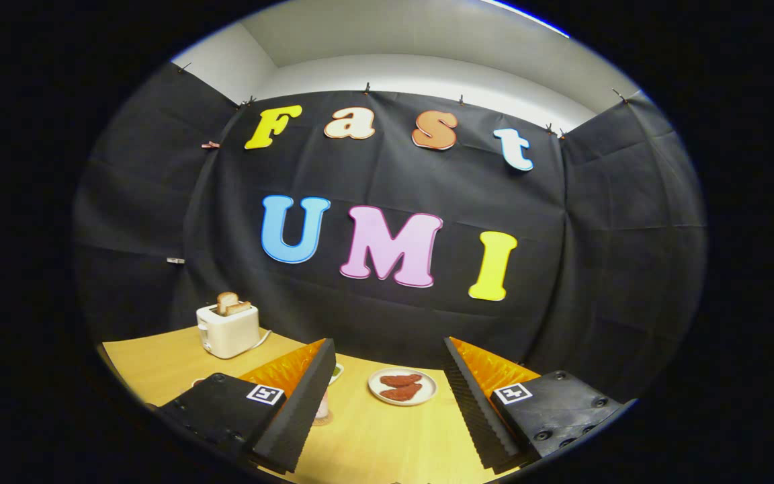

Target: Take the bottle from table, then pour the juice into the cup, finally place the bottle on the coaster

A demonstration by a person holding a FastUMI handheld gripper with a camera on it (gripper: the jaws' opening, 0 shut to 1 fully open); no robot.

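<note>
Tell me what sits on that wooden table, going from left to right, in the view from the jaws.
Toaster with bread slices sticking up → plate carrying two reddish-brown pieces. The gripper is open and holds nothing; the plate lies just ahead, between its fingers. The object partly hidden behind one finger is left out.

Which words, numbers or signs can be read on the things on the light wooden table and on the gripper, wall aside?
No word or number can be read.
Black-and-white square markers on both fingers of the open black gripper: coded patterns, no words.
White toaster holding bread slices: no text visible.
White round plate with reddish-brown pieces: no text.
</note>
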